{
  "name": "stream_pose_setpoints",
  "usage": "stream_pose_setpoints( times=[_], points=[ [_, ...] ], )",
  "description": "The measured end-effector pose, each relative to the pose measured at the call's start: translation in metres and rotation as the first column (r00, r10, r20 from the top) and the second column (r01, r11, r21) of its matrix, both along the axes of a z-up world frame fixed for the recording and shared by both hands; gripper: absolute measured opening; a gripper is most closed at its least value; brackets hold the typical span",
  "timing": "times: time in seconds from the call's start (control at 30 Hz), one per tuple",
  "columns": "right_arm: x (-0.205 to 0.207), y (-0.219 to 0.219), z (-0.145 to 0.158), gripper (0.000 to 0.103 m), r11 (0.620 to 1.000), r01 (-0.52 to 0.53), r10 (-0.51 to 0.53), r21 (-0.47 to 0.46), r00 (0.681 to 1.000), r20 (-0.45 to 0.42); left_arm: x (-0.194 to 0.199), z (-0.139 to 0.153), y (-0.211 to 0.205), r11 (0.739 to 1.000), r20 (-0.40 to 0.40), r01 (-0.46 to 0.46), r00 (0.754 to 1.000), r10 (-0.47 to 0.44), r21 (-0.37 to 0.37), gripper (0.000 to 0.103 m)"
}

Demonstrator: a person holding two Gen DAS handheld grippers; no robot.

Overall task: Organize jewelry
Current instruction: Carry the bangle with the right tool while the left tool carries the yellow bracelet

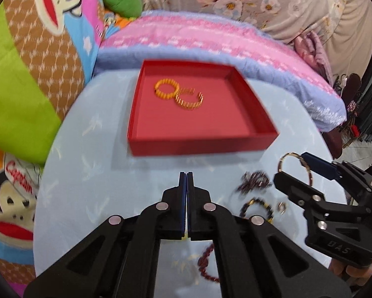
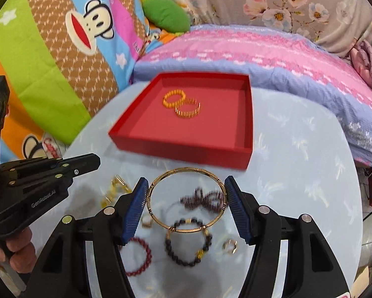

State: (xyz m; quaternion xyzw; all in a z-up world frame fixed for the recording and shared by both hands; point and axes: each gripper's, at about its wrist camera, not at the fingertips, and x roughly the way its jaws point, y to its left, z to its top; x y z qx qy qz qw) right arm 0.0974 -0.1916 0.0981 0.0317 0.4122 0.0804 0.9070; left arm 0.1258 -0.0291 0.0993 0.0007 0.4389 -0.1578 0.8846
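Observation:
A red open box point(image 1: 268, 124) point(image 2: 248, 114) stands on the pale blue table and holds two gold bracelets point(image 1: 178, 93) point(image 2: 182, 104). My right gripper point(image 2: 186, 201) point(image 1: 302, 164) is shut on a thin gold bangle point(image 2: 161, 221) point(image 1: 310, 176), held above the table in front of the box. My left gripper point(image 1: 186, 176) point(image 2: 96, 161) is shut and empty, just in front of the box. On the table under the bangle lie a black bead bracelet point(image 2: 188, 260) point(image 1: 245, 206), a red bead bracelet point(image 2: 146, 250) point(image 1: 206, 260), a dark beaded string point(image 2: 193, 203) point(image 1: 253, 181) and small gold rings point(image 2: 230, 247).
A pink and lilac pillow point(image 2: 285, 59) lies behind the box. A cartoon-print quilt point(image 2: 49, 57) rises at the left. More small gold pieces point(image 2: 117, 186) lie left of the bangle. The round table's edge point(image 2: 357, 198) curves at the right.

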Motion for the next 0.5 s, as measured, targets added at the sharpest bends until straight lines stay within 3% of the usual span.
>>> stream_pose_setpoints(
  times=[0.2, 0.33, 0.43, 0.5],
  points=[
    [0.033, -0.010, 0.023, 0.061, 1.000, 0.026, -0.025, -0.009, 0.998, 0.065, 0.026, 0.040, -0.009, 1.000, 0.103, 0.008, 0.995, -0.007, -0.014, 0.000],
    [0.033, -0.014, 0.024, 0.061, 0.999, 0.037, -0.037, -0.002, 0.997, 0.069, 0.033, 0.035, 0.001, 1.000, 0.088, -0.016, 0.996, 0.017, -0.014, 0.005],
    [0.027, -0.013, 0.015, 0.061, 0.999, 0.037, -0.037, -0.003, 0.998, 0.047, 0.029, 0.007, 0.012, 0.999, 0.033, -0.052, 0.998, 0.052, 0.004, 0.034],
    [0.022, -0.011, 0.007, 0.061, 0.999, 0.035, -0.035, 0.003, 0.999, 0.023, 0.022, -0.017, 0.018, 0.997, -0.005, -0.073, 0.997, 0.073, 0.032, 0.040]
  ],
)
